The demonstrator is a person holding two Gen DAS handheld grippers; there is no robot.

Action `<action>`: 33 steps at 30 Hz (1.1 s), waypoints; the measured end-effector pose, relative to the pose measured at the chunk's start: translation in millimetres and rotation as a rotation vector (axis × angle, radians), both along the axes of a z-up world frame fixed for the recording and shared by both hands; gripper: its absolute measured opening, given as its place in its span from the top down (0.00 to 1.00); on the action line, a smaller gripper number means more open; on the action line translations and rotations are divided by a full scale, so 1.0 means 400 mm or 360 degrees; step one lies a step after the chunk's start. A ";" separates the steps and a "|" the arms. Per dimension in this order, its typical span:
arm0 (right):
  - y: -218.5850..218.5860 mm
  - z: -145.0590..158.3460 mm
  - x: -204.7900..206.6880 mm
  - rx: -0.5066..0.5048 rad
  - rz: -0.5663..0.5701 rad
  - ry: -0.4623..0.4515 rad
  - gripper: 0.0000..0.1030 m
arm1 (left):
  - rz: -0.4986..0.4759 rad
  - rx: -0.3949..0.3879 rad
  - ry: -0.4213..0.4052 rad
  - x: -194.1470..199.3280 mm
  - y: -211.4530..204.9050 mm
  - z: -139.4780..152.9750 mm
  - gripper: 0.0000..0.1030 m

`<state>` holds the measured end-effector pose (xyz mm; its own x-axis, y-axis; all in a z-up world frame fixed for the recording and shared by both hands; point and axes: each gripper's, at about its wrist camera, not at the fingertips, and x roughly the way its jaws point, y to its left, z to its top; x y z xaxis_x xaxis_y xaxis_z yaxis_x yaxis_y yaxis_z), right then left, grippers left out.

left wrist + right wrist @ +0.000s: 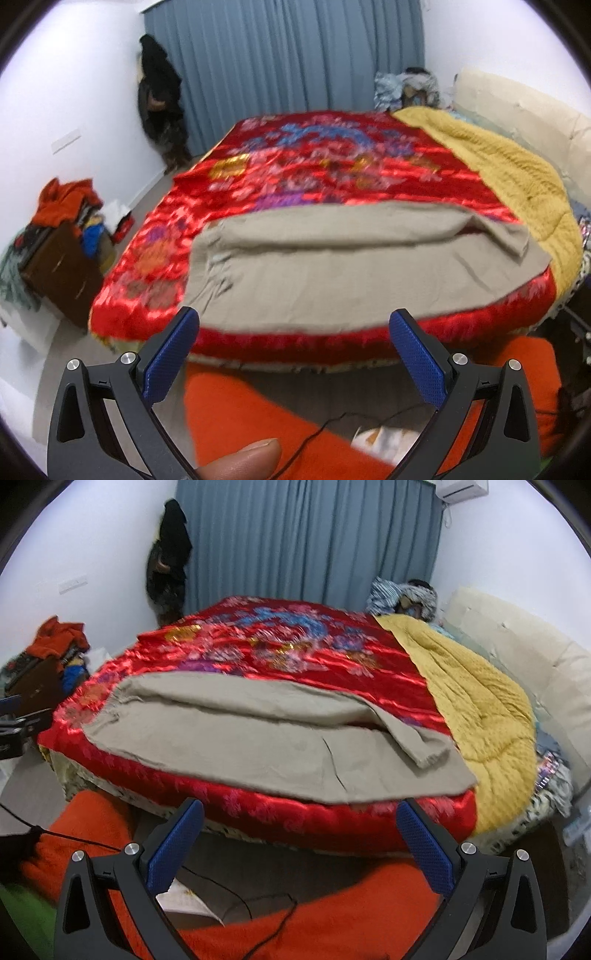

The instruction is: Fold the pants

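Left gripper [293, 326] with jaws spread wide and empty, short of the bed edge; beige pants [332, 273] lying flat across the near part of the red quilt [295, 166]; right gripper [300, 818] likewise spread and empty, yellow blanket [480, 709] at far right.

No words, labels or numbers can be read anywhere in these pictures; everything small is too blurry to make out.
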<state>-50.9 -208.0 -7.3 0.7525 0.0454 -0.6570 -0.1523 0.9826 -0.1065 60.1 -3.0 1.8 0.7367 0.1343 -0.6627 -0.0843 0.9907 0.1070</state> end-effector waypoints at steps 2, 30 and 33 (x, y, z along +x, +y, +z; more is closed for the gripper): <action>-0.012 0.010 0.018 0.0084 0.0010 -0.0048 0.01 | -0.0058 -0.0042 -0.0055 0.024 -0.021 0.022 0.00; -0.484 -0.280 0.744 -0.0515 -0.0221 0.0287 0.96 | 0.0096 -0.0205 0.0430 0.366 0.058 -0.234 0.01; -0.464 -0.124 0.653 -0.0459 -0.0222 0.0015 0.96 | 0.0027 -0.0448 0.0444 0.445 0.061 -0.242 0.01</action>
<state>210.2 -393.5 -57.0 0.7320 -0.2470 -0.6350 -0.0207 0.9235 -0.3831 238.2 21.4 -95.1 0.5221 -0.0708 -0.8499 -0.1071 0.9832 -0.1476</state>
